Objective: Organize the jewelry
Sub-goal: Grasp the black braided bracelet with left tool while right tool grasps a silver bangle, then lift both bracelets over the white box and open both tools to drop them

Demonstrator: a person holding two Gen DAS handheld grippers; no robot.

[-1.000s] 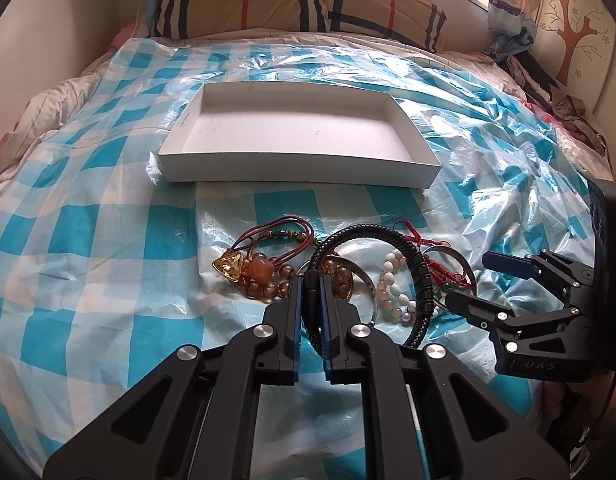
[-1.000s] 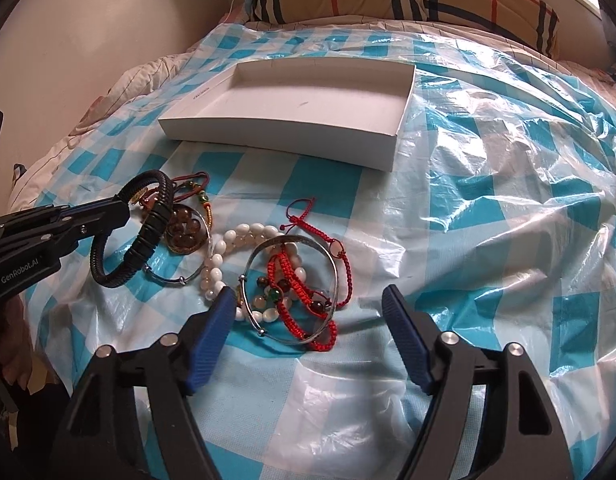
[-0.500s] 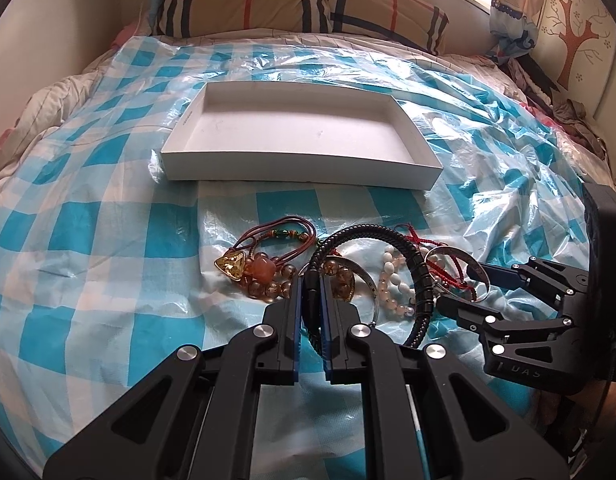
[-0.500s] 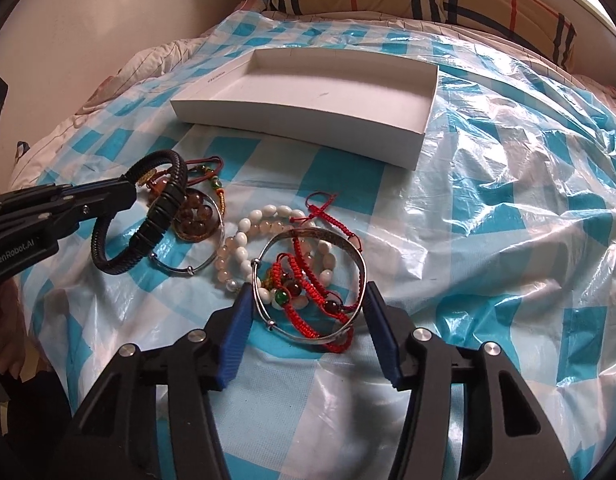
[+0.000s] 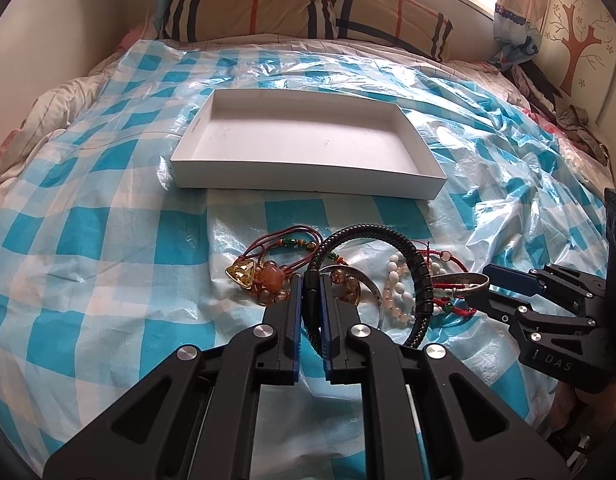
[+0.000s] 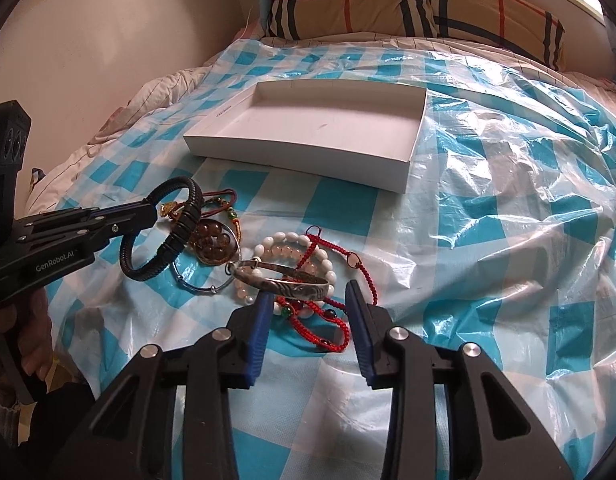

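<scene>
Resting in a loose heap on the blue-and-white checked plastic sheet (image 6: 487, 208), the jewelry sits just in front of the white shallow box (image 5: 308, 178), which has nothing in it. Two pieces are lifted off the heap. Black braided cord bracelet (image 5: 421, 276): clamped tight between the blue pads of the left gripper (image 5: 311, 300), loop standing up and tilted over the rest of the pile. From the right wrist view the same bracelet (image 6: 176, 236) hangs from that gripper's tips (image 6: 148, 212), its lower arc near the sheet.

Silver bangle (image 6: 284, 280): caught across its width between the pads of the right gripper (image 6: 308, 300), whose jaws have just been closing in on it; left pad touches the band, the right end meets the other pad. The bangle is held roughly level, raised above the beads. From the left wrist view the bangle (image 5: 461, 282) sticks out from the right gripper (image 5: 487, 288) toward the pile.

Under and around the bangle: red knotted cord bracelet (image 6: 327, 328) with dark and green beads, partly threaded beneath the band, and a white bead bracelet (image 6: 284, 240) just behind. A thin silver wire bangle (image 6: 200, 286) lies flat beside the amber bead bracelet (image 6: 212, 246). Farther left in the left wrist view, a brown cord piece with a gold triangular pendant (image 5: 242, 276).

Plaid pillows (image 5: 308, 4) line the head of the bed. A hand (image 6: 24, 344) grips the left tool's handle.
</scene>
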